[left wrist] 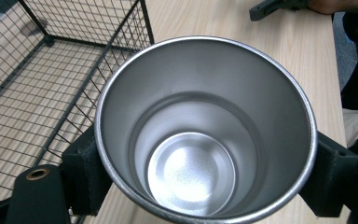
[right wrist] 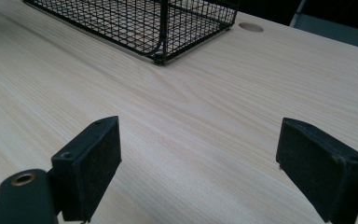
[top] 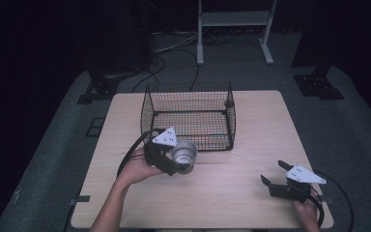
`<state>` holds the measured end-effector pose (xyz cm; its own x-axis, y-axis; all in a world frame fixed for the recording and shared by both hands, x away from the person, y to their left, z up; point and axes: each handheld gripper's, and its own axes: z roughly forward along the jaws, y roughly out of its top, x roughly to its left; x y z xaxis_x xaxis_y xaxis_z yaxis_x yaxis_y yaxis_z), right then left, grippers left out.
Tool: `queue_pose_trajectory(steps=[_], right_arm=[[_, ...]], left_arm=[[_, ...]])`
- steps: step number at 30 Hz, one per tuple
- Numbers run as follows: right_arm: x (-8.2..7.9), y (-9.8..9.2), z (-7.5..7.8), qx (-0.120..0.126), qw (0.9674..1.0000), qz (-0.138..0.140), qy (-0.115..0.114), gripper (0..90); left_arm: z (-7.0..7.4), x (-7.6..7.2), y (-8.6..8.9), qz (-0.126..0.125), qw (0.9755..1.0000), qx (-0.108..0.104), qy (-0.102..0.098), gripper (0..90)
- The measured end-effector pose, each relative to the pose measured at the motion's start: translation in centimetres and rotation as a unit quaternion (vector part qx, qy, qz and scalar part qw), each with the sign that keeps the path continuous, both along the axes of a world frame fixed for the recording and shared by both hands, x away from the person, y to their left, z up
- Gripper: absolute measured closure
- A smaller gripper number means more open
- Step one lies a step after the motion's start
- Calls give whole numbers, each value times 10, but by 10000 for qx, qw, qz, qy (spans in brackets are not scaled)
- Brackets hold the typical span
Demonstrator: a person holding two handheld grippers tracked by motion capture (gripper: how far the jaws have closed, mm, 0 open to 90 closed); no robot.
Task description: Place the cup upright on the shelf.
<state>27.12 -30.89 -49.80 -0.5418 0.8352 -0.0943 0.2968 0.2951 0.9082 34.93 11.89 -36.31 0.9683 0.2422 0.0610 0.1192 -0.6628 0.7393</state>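
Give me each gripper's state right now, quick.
Left gripper: shut on the steel cup, held beside the wire basket.
Right gripper: open, nothing between its fingers, low over the table.

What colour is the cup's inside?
Plain brushed silver steel; the cup shows best in the left gripper view.

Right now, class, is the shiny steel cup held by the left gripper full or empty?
Empty: the shiny steel cup shows bare metal walls down to its clean round bottom, with nothing inside.
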Motion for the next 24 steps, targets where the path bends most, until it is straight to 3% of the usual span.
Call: queue_pose_trajectory(steps=[24], right_arm=[[1, -1, 0, 42, 10000, -1, -3, 132]], left_arm=[[41, 31, -11, -123, 9999, 107, -42, 178]])
